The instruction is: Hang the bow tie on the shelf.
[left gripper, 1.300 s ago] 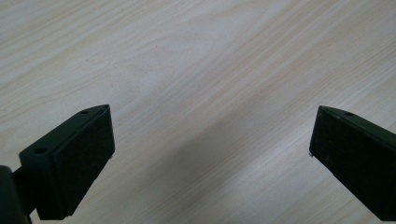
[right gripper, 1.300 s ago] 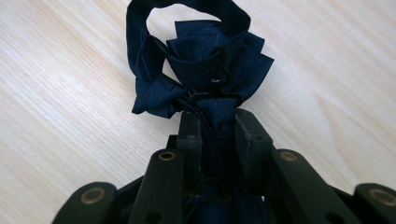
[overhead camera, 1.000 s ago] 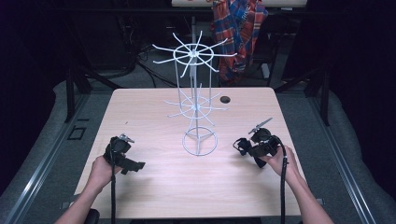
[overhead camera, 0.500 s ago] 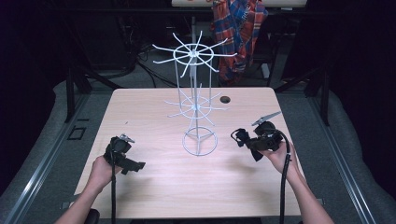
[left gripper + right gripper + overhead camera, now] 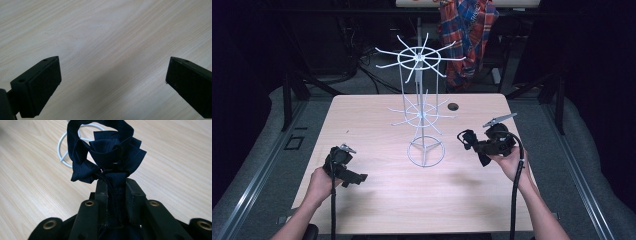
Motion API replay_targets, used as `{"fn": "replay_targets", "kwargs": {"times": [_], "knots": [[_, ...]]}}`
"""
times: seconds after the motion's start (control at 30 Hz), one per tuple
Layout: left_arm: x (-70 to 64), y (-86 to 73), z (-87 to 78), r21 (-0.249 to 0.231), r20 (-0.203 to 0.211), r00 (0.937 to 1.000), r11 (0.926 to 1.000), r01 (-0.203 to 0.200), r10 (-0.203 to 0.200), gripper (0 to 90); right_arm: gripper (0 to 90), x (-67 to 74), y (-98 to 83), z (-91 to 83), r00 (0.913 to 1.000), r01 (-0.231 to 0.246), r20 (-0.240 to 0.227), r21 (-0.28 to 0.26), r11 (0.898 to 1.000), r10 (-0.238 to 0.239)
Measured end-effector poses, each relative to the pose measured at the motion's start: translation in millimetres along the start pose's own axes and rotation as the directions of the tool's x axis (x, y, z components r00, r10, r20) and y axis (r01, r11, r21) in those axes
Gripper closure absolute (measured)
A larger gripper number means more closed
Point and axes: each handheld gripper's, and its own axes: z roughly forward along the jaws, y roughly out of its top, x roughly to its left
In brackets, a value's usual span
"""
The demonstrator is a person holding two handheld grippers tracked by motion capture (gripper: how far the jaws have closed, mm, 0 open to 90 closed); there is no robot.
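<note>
Now right gripper (image 5: 473,145) clamped on dark fabric bow (image 5: 106,152), loop end toward white wire stand (image 5: 424,120)

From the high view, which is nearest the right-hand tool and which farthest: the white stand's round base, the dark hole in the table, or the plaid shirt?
Measured from the right tool:
1. White stand's round base, just to its left.
2. Dark hole in the table, beyond it near the far edge.
3. Plaid shirt, hanging behind the table.

The pale rectangular wooden table (image 5: 377,200) looks smooth and matt, with fine grain. The white wire display stand (image 5: 421,107) at frame centre is thin coated metal. The dark navy pleated cloth bow (image 5: 107,152) looks soft and matt, held between matt black plastic jaws.
</note>
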Motion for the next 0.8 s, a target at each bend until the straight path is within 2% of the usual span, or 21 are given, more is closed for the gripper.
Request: {"fn": "replay_targets", "kwargs": {"times": [0.4,0.8], "knots": [[-0.1,-0.1,0.3,0.000,0.001,1.0000,1.0000,0.005,-0.005,0.2,74.1,2.2,5.3,-11.7,0.9998,-0.014,-0.015,-0.050,0.999,0.013],[-0.8,0.6,1.3,0.000,0.003,1.0000,1.0000,0.006,-0.006,0.2,74.1,4.3,4.2,-18.8,0.9998,-0.013,-0.018,-0.056,0.998,0.012]]}}
